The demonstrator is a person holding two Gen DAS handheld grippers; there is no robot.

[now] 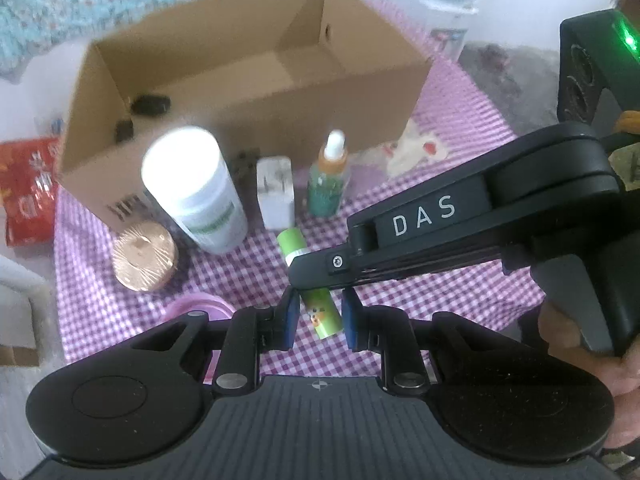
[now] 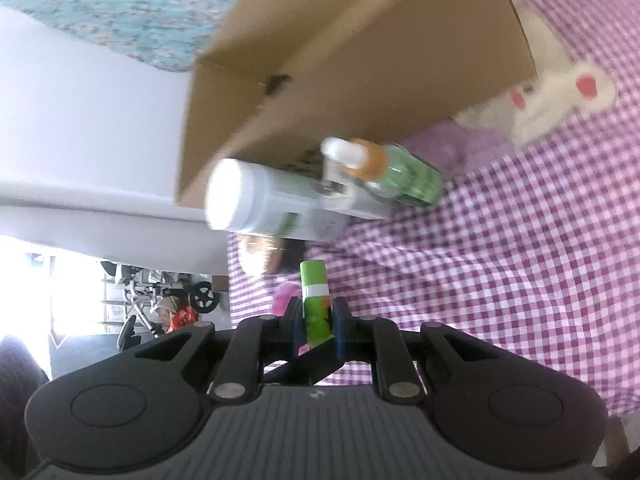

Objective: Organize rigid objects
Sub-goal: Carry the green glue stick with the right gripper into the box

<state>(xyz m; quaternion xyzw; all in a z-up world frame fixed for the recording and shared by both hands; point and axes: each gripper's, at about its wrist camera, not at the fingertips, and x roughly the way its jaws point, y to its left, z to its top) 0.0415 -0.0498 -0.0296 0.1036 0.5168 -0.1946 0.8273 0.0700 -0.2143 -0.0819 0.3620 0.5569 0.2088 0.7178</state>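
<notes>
Two dark items in cardboard box [image 1: 248, 120] | right fingers [image 2: 298, 320] clamp green tube [image 2: 316, 304] | left fingers [image 1: 289, 320] apart

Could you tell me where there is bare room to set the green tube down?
Bare gingham cloth lies right of the green tube, toward the rabbit patch. The cardboard box floor's right half is free. It is crowded between the white bottle, charger and dropper bottle.

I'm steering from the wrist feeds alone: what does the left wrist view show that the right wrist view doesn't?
Only the left wrist view: the box's inside with two small black items, the white plug adapter, the red packet, and the open left gripper.

Only the right wrist view: the right gripper shut on the tube from its own camera.

Both: the green glue-stick tube, brown cardboard box, white bottle, green dropper bottle, copper-lidded jar, purple checked cloth.
</notes>
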